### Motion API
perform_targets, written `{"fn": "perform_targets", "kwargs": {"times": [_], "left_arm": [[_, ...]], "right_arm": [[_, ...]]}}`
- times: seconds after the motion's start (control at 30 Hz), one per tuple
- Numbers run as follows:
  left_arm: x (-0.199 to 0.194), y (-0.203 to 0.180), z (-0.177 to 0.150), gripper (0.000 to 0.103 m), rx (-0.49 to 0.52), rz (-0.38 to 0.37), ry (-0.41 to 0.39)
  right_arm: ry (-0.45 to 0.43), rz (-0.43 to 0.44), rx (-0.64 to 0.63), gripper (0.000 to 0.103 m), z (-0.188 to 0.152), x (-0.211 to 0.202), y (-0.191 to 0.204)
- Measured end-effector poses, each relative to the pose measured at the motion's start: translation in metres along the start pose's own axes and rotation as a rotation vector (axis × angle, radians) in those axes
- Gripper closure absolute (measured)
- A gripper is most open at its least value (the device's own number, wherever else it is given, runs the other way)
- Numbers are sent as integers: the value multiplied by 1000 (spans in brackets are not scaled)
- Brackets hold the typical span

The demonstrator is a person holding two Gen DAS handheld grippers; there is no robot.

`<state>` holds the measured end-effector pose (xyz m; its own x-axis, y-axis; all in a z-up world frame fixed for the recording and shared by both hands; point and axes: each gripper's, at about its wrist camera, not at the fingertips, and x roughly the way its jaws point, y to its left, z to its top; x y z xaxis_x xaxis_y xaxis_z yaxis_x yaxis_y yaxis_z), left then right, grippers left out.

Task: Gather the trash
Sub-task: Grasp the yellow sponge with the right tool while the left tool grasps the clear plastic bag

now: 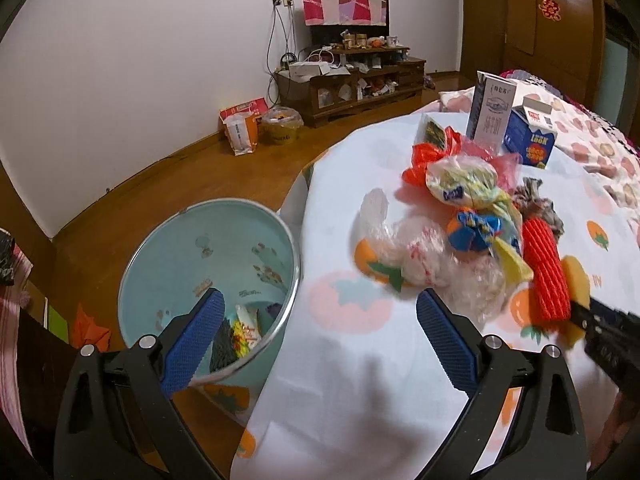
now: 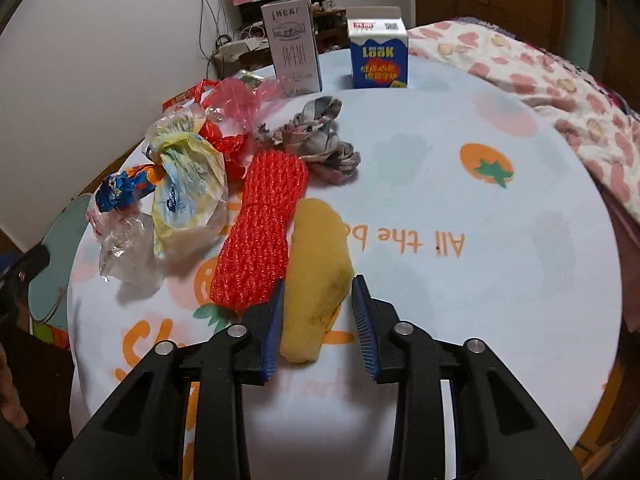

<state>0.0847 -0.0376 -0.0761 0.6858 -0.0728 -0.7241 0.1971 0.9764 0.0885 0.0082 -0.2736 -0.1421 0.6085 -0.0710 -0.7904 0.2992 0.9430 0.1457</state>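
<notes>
A pile of trash lies on the round table: a clear plastic bag (image 1: 424, 268), a blue and orange wrapper (image 1: 472, 232), a red foam net (image 2: 260, 232) and a yellow sponge (image 2: 320, 264). My right gripper (image 2: 318, 304) is low over the table, shut on the near end of the sponge, with a blue pad against each side. In the left wrist view the right gripper (image 1: 576, 314) comes in from the right edge at the sponge (image 1: 576, 276). My left gripper (image 1: 320, 320) hangs open and holds nothing, over the table edge beside the pale blue bin (image 1: 160, 240).
The bin stands on the wooden floor left of the table and holds several wrappers. At the table's far side stand a white carton (image 2: 294, 48) and a blue milk carton (image 2: 379, 60). Crumpled grey paper (image 2: 320, 136) lies behind the net. A bed with a patterned blanket (image 2: 560, 100) borders the right.
</notes>
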Motion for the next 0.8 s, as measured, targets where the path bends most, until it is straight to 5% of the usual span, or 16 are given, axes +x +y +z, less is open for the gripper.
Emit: {"fn": "perform_targets", "kwargs": {"times": [0.27,0.53,0.6,0.67,0.8], "left_arm": [[31,-21,23,18,-71,-128,21],[70,-50,23,32,-93,-158,96],[76,-54,20,39,-99,-187,111],[73,-58,19,59,-79,-207,98],[59,-57,22,67,-56,-216,58]], "right_arm": [[-70,29,21,82,7,-26,-13],[-151,-25,34,82,16,-44,-32],[-143,-23,42,82,14,-41,-35],[-137,-20,49,82,12,-39,-36],[-154,-20,55,82,10,-44,-35]]}}
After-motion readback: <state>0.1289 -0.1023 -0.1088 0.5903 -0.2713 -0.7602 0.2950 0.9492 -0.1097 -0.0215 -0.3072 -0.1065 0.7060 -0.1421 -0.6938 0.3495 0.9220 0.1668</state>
